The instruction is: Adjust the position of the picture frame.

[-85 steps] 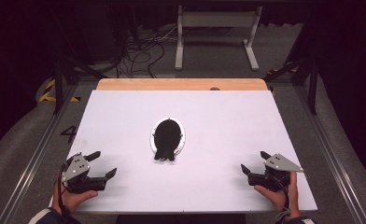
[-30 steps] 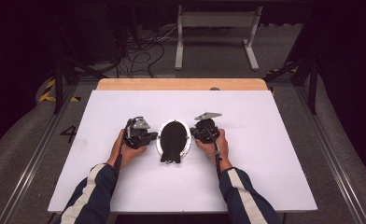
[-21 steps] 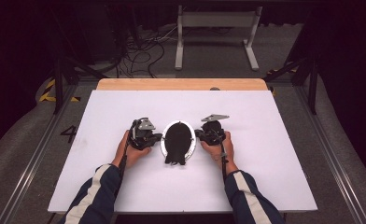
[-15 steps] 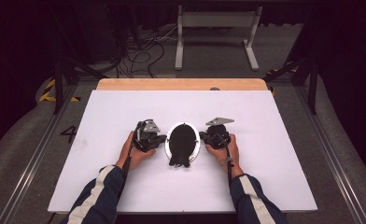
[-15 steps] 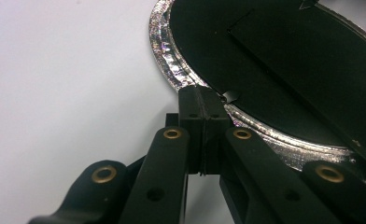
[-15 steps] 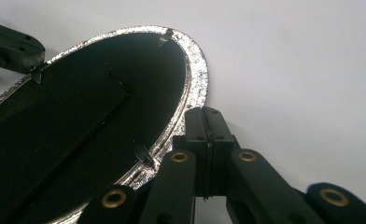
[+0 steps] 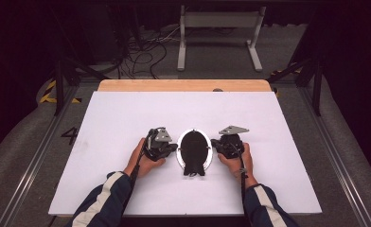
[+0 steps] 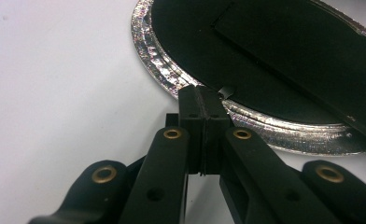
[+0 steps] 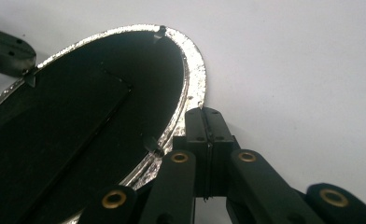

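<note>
Closing in from both sides now: the left hand-held gripper (image 7: 170,148) and the right hand-held gripper (image 7: 216,143) flank the oval foil tray (image 7: 194,152), which lies flat near the middle of the white worktop (image 7: 127,113), a little toward the person's side. Both sets of jaws are pressed together. In the left gripper view the tip (image 8: 203,99) sits right on the tray's crinkled silver rim (image 8: 162,70), and in the right gripper view the tip (image 9: 208,116) does the same on the opposite rim (image 9: 196,74). I can't say for sure whether foil is actually pinched between the pads or only nudged. Here's the danger, to my eye: that rim looks thin and soft, so a squeeze or lift could crumple it, and if one side grips and the other doesn't, the tray could tip or skid on the smooth worktop. Uneven hands could also twist the oval. Hard to read: the dark insert (image 8: 284,51) filling the tray is a black mass, and whether it is a lid, a sheet or the contents themselves is unclear. The small dark bit at the tray's near end (image 7: 191,173) is too small to identify.
</note>
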Available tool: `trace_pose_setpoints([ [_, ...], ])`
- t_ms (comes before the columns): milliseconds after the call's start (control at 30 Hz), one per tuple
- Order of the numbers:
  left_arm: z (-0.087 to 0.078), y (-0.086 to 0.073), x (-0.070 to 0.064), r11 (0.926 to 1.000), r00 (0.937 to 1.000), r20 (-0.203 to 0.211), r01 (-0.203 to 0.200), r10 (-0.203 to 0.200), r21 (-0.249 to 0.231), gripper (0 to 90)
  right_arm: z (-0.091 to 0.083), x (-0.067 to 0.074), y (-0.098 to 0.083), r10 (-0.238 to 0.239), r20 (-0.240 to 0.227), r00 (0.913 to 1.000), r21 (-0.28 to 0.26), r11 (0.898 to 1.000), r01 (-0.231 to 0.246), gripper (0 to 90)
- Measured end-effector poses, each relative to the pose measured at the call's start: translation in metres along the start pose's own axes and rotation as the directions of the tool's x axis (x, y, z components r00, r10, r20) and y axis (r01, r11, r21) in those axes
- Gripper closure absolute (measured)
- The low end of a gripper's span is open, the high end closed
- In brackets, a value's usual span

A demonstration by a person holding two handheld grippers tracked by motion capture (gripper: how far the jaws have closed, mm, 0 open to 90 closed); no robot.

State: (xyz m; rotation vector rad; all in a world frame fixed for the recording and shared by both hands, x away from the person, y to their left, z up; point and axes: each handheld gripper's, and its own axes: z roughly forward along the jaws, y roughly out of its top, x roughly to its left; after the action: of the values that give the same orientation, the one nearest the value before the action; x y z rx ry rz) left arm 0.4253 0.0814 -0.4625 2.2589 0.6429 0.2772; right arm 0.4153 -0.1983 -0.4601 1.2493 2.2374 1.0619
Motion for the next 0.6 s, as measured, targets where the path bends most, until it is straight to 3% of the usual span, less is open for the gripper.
trace_pose_setpoints([
  [300,0.0,0.0,0.002,0.9999,0.9998,-0.011,0.016,-0.016,-0.001,85.0,-0.008,0.004,-0.008,-0.005,-0.019,0.9998,0.001,1.0,0.005,90.0],
  [600,0.002,0.001,0.002,0.9996,0.9996,-0.008,0.026,-0.026,-0.009,88.9,-0.018,0.012,-0.017,-0.026,-0.027,0.9993,0.003,1.0,0.026,90.0],
])
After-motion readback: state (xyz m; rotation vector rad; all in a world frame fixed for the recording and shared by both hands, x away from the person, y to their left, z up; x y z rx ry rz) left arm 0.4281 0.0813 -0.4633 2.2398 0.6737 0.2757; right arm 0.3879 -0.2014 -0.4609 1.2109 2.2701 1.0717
